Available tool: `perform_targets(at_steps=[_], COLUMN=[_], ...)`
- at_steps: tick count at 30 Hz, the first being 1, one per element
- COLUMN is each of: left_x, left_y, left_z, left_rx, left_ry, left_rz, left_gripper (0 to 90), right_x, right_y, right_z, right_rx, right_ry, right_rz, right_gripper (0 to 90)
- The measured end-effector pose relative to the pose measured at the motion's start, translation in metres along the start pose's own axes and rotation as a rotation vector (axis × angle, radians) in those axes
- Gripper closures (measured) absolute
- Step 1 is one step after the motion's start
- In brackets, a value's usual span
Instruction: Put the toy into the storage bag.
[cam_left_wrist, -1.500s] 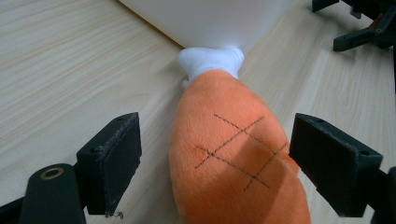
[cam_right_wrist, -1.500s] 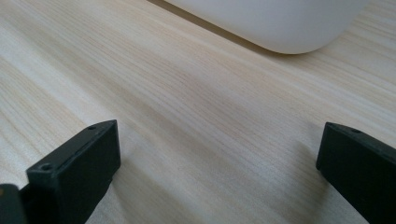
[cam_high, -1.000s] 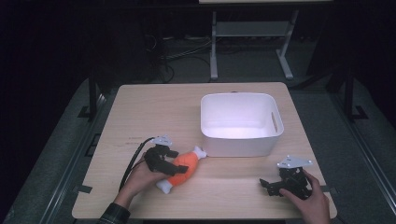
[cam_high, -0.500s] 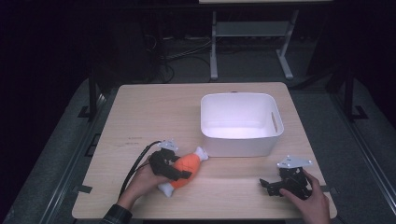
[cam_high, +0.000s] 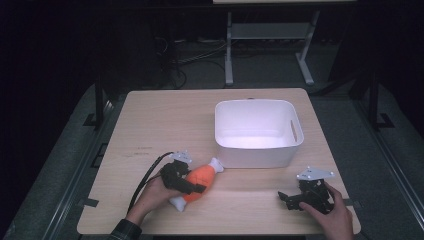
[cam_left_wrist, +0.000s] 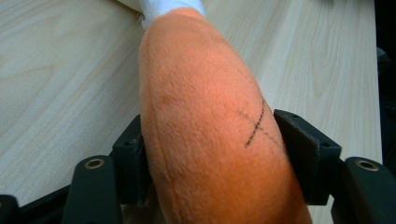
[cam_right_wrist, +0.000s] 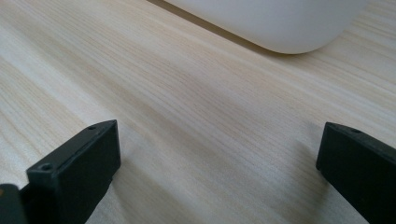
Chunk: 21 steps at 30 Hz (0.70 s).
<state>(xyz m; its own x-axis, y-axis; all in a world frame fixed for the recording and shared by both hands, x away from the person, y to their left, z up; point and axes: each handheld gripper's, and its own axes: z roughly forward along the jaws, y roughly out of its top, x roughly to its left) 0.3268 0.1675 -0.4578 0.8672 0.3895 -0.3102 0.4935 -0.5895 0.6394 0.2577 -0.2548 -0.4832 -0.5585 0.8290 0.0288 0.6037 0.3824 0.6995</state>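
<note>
An orange plush toy (cam_high: 205, 175) with white ends lies on the wooden table (cam_high: 165, 125) at the front left, tilted toward the white bin (cam_high: 260, 157). My left gripper (cam_high: 195, 187) straddles its orange middle. In the left gripper view the toy (cam_left_wrist: 210, 116) fills the gap of my left gripper (cam_left_wrist: 215, 158), and both pads (cam_left_wrist: 133, 163) touch its sides. These jaws have just been closing with the toy between them. My right gripper (cam_high: 286, 200) rests open at the front right, with only bare wood between its jaws (cam_right_wrist: 217, 163).
The white bin (cam_right_wrist: 280, 23) stands at the table's right middle, just beyond the right gripper, with nothing visible inside. A black cable (cam_high: 147, 177) trails from the left gripper toward the front edge. Dark floor and a metal stand (cam_high: 270, 35) lie behind the table.
My left gripper has edged forward over the plush toy and its jaws have narrowed onto the orange body. The toy, the bin and the right gripper have stayed put.
</note>
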Motion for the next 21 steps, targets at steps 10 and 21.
perform_targets(at_steps=[10, 21], left_x=[-0.002, -0.005], left_y=[-0.001, -0.003], left_z=[-0.006, -0.018], left_rx=[0.009, 0.004], left_ry=[-0.004, -0.013], left_rz=[0.029, 0.056], left_gripper=[35.2, 35.4], right_x=[0.000, 0.000], right_y=[0.000, 0.000], right_z=[0.000, 0.000], right_rx=[0.000, 0.000], right_ry=[0.000, -0.001], right_rz=[0.000, 0.001], right_gripper=[0.0, 0.0])
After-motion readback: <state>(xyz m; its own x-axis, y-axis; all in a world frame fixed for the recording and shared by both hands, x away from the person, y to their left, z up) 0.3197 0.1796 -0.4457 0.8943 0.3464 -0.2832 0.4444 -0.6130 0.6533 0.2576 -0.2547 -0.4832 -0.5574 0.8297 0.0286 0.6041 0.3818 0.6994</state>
